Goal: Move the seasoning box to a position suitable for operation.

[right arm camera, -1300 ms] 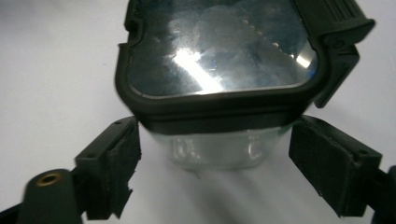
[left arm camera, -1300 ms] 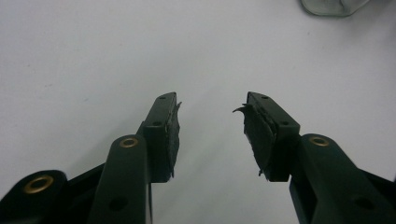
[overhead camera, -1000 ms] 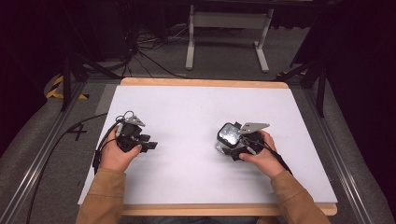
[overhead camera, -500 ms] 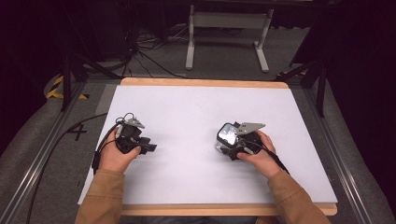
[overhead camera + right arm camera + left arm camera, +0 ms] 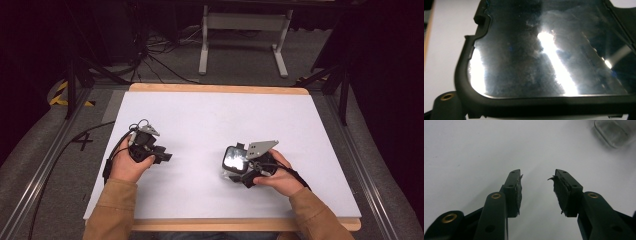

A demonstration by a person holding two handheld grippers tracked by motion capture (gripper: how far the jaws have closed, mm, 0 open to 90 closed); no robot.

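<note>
Since earlier frame: my right gripper (image 5: pixel 239 172) slid slightly toward 7 o'clock with its load; left gripper (image 5: pixel 159 154) jaws just been closing a little, nothing between them. Left jaws now moderately wide, empty, pads (image 5: pixel 517 192) over bare white table top (image 5: pixel 210 120), at 9 o'clock of table. Right gripper holding glossy black-framed container (image 5: pixel 235 159) near table centre, 5 o'clock side; jaw stance hidden behind it. Container's shiny panel (image 5: pixel 549 50) faces camera, tilted, likely so left gripper can reach it. Cable (image 5: pixel 60 150) trails off at 8 o'clock.

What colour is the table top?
White, best seen in the high view: table top.
</note>
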